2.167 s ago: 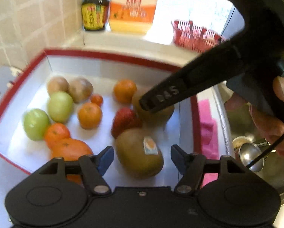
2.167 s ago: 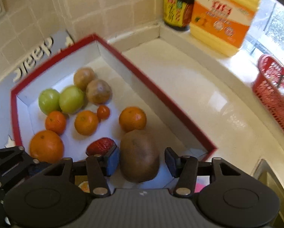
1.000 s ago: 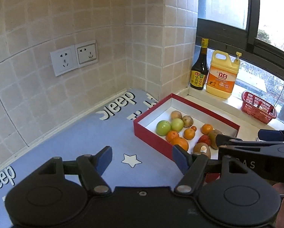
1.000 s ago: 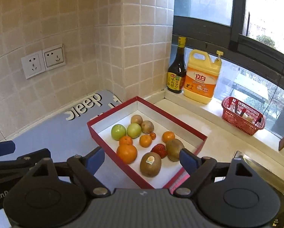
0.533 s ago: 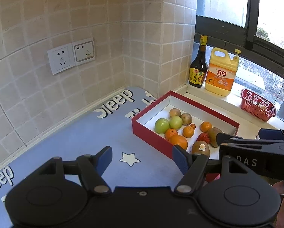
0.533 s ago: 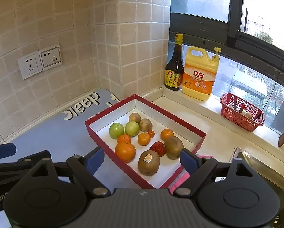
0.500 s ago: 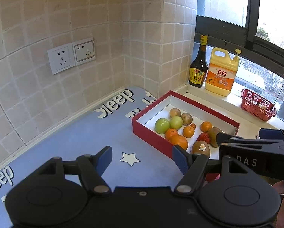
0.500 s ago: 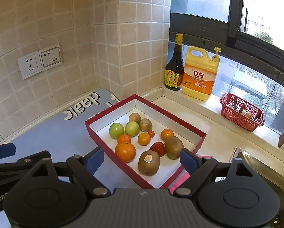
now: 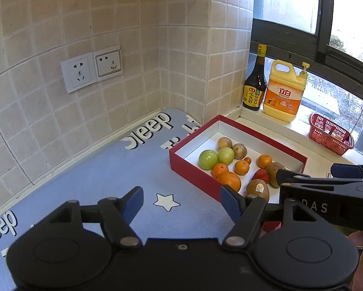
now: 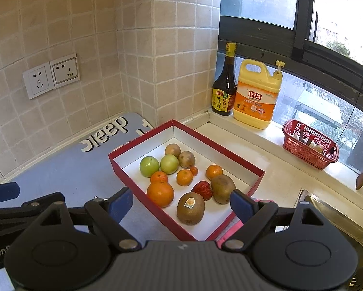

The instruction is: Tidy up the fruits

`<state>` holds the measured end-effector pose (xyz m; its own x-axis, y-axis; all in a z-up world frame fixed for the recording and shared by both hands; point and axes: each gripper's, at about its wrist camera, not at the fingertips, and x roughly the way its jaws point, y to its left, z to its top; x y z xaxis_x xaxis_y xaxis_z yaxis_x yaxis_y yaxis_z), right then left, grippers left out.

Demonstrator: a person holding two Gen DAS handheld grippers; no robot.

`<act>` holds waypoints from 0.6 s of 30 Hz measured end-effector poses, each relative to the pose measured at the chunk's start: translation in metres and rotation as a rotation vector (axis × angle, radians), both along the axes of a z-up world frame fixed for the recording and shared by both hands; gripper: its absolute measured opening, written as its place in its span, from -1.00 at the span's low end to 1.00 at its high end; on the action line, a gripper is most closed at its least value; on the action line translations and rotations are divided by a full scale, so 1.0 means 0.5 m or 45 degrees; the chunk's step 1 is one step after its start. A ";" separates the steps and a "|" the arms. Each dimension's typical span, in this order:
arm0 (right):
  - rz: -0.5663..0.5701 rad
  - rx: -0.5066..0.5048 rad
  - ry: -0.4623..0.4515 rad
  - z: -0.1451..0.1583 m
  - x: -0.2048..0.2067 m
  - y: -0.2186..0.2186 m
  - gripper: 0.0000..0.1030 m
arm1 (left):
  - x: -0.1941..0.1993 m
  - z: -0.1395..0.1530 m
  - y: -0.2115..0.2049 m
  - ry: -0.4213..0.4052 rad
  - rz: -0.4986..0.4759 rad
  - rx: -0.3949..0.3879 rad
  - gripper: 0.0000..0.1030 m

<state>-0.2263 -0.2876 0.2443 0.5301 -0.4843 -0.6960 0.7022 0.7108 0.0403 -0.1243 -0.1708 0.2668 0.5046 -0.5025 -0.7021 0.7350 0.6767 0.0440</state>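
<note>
Above the bench:
Left gripper [image 9: 182, 200]: spread, nothing between the fingers, over the blue mat [image 9: 89, 181].
Right gripper [image 10: 181, 202]: spread, empty, above the near end of the red box [image 10: 239, 156].
Fruits: all inside the box; stickered kiwi [image 10: 190, 208] nearest, large orange [image 10: 160, 194] to its left, strawberry [image 10: 202, 189] and second kiwi [image 10: 223, 188] beside it, two green apples [image 10: 149, 166] farther back.
Windowsill: sauce bottle [image 10: 225, 89], yellow jug [image 10: 257, 94], red basket [image 10: 310, 148].

The tabletop [image 10: 273, 181] carried a blue mat [image 10: 67, 169] and a red box [image 10: 229, 155] side by side. A pink cloth [image 10: 232, 228] lay just beside the box's near corner.
</note>
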 end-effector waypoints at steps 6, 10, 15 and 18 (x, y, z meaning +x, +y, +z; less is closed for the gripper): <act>0.007 0.000 0.002 0.000 -0.001 -0.005 0.73 | -0.004 0.000 -0.003 -0.003 -0.004 0.001 0.61; 0.009 0.001 0.003 0.000 -0.001 -0.008 0.73 | -0.006 0.000 -0.005 -0.004 0.000 0.001 0.61; 0.009 0.002 0.003 -0.001 0.000 -0.012 0.73 | -0.006 0.000 -0.005 -0.004 -0.001 0.002 0.61; 0.011 0.000 0.004 -0.002 0.000 -0.014 0.73 | -0.004 0.000 -0.005 -0.005 -0.002 0.003 0.61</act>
<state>-0.2263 -0.2946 0.2433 0.5323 -0.4794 -0.6977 0.6961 0.7169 0.0384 -0.1262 -0.1731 0.2667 0.5067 -0.5018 -0.7011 0.7360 0.6753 0.0485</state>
